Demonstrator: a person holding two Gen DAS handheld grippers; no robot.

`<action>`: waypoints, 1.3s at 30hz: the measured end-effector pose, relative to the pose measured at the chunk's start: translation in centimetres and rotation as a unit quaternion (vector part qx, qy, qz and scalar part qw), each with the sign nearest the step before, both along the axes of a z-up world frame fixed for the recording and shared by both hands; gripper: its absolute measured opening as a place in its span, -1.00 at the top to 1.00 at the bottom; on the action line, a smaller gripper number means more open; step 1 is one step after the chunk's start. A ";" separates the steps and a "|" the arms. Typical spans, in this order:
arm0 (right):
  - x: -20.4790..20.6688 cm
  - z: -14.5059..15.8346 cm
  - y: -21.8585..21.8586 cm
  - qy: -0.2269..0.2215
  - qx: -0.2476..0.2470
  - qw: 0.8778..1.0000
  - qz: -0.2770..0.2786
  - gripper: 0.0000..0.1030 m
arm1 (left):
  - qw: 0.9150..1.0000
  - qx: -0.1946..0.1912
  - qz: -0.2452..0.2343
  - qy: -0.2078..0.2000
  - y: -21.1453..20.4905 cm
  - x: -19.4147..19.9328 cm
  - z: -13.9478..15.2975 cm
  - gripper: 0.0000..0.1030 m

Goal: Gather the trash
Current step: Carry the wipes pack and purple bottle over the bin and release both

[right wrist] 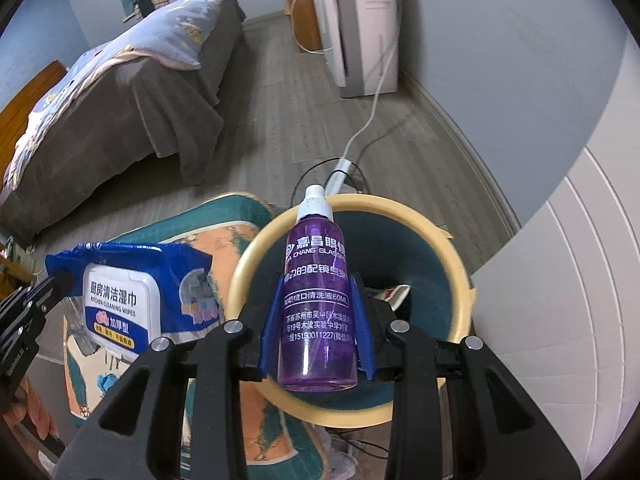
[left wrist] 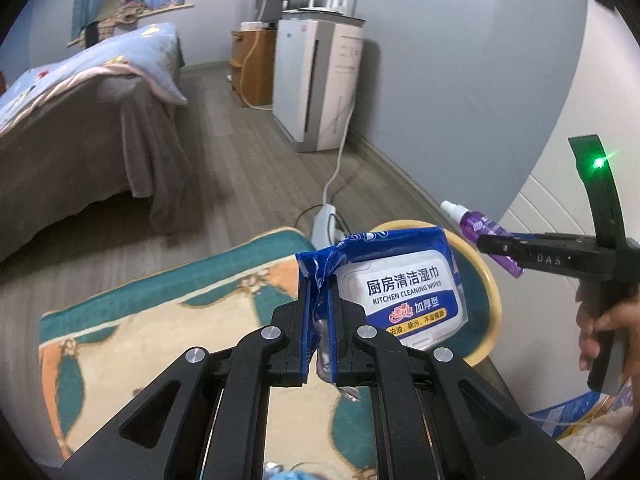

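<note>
left gripper: clenched on the crumpled end flap of the wipes pack; the pack hangs out ahead of the jaws and slightly to their right, clear of the floor
right gripper: grasping the purple spray bottle across its body, white nozzle pointing away from the jaws
bin: yellow-rimmed, dark inside; directly beneath and beyond the right gripper, so the bottle sits over its mouth; in the left wrist view its rim shows just behind the pack
progress: both items picked up and carried to the bin; neither dropped yet
remaining: judged as letting go of the bottle over the opening, bringing the pack fully over the rim, letting go of that too
right wrist view only: inside of the bin, with some pale scrap already at the bottom; bottle label; pack seen from the side, off to the left over the rug
left wrist view only: hand on the right gripper's handle, its green light lit; crushed flap between the pads
</note>
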State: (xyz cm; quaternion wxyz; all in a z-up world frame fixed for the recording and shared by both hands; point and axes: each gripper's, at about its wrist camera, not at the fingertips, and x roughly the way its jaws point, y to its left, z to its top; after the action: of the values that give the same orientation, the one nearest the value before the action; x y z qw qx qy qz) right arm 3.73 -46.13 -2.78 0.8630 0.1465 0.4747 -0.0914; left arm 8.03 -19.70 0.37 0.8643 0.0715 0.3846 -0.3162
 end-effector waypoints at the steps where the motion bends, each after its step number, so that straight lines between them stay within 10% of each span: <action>1: -0.2 -0.1 -0.6 0.000 0.001 1.000 -0.004 0.38 | 1.000 0.003 -0.005 -0.002 -0.6 -0.2 -0.1 0.85; 39: -0.4 -5.3 -5.0 0.085 -0.002 0.996 -0.032 0.38 | 0.990 0.109 -0.057 0.063 -14.3 -1.0 -8.2 0.85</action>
State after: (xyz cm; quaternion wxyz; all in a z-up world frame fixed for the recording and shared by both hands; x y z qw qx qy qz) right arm 3.32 -51.17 -8.04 0.8165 0.1514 0.5413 -0.1319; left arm 6.98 -33.98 -7.88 0.8060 0.1674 0.4653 -0.3254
